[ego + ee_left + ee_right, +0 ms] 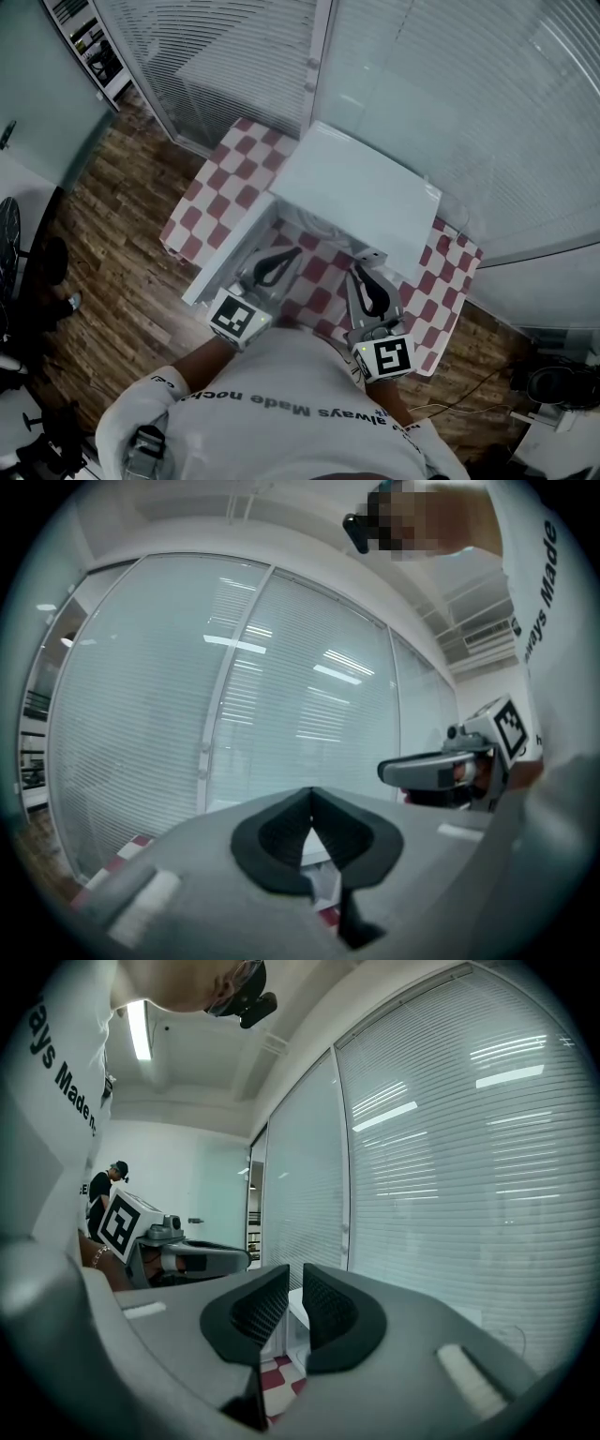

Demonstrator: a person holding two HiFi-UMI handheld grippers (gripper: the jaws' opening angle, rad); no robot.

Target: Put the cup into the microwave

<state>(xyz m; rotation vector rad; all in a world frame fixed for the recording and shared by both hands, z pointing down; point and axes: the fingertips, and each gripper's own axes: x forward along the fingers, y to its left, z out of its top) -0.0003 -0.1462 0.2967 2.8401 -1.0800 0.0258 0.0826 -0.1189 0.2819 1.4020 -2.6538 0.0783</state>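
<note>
- Checked red-and-white cloth [214, 192] covers our bench; wood floor [108, 244] all round.
- Microwave [361, 187] stands open just ahead of both grippers; we can't make out the cup.
- Left gripper [310, 797] fingers pinched together, right gripper [295, 1279] fingers a narrow slit apart, both empty.

Microwave [361, 183] on table [211, 183], door [225, 261] open leftward; left tool [273, 266], right tool [369, 289] side by side before it.

White microwave [361, 183] on a red-and-white checked tablecloth [217, 184], brown wood-plank floor [112, 253].
</note>
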